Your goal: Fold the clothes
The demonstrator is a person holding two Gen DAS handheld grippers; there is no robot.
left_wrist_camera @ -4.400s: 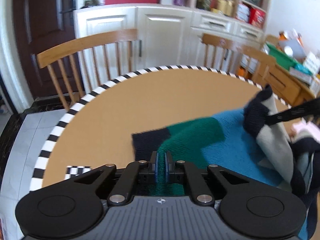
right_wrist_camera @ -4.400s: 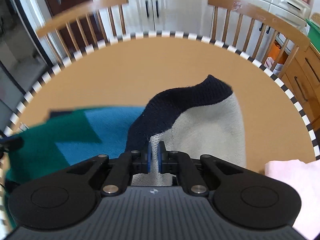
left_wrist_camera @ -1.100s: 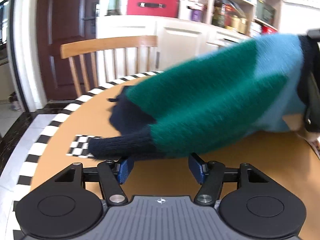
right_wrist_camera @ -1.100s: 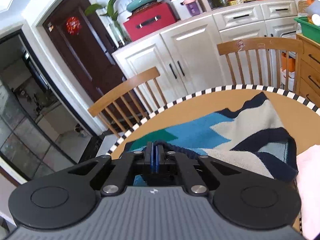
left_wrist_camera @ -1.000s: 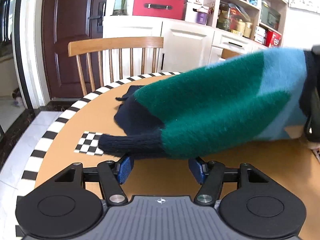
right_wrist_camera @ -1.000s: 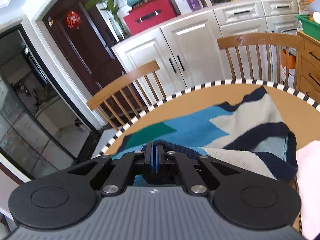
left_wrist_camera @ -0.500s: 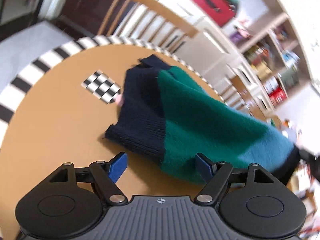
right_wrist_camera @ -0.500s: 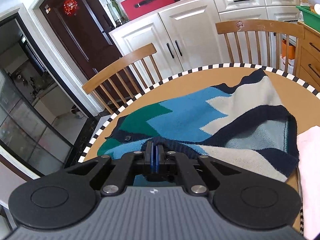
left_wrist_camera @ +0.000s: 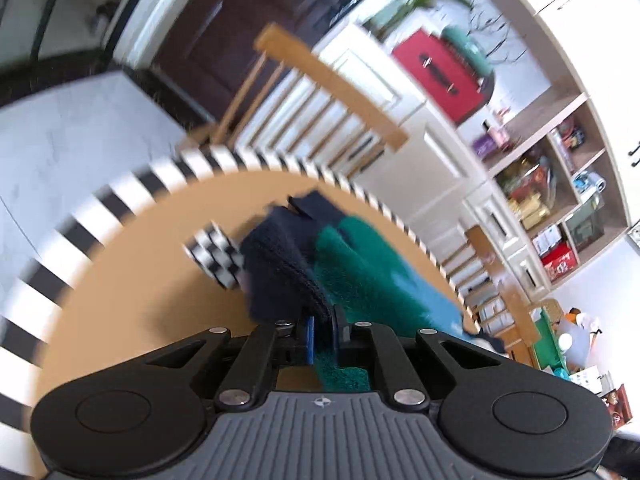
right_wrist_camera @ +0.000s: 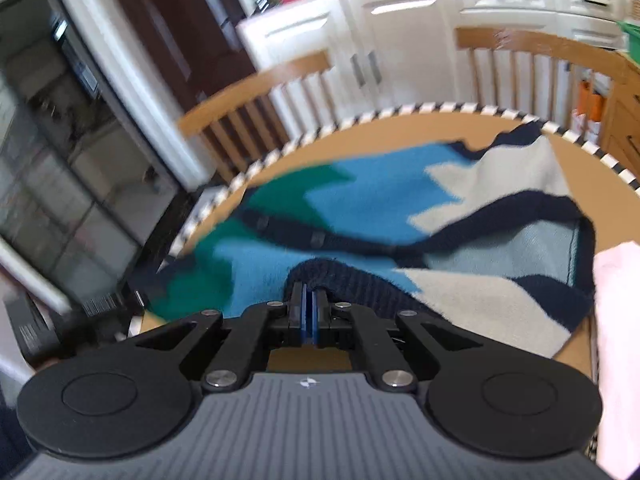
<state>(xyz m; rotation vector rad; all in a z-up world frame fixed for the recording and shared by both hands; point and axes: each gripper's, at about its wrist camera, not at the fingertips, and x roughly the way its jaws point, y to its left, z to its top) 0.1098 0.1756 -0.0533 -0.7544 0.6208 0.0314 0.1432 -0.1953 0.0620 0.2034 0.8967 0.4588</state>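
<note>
One sweater [right_wrist_camera: 372, 208] on table [left_wrist_camera: 132, 304]; left gripper [left_wrist_camera: 323, 332] and right gripper [right_wrist_camera: 309, 312] each clamped on its knit edge; two chairs behind.

The sweater [right_wrist_camera: 380, 204] is blocked in green, blue, pale grey and navy — the table [left_wrist_camera: 132, 280] is tan, rimmed with black-and-white stripes; a pink cloth [right_wrist_camera: 618, 320] beside.

Beyond the fingers: round table [left_wrist_camera: 132, 280] with striped rim, checkered marker [left_wrist_camera: 212, 254] on it, wooden chairs [right_wrist_camera: 256, 84] behind, white cabinets [right_wrist_camera: 400, 36], red box [left_wrist_camera: 440, 76]. Right of fingers: pink cloth [right_wrist_camera: 618, 340].
</note>
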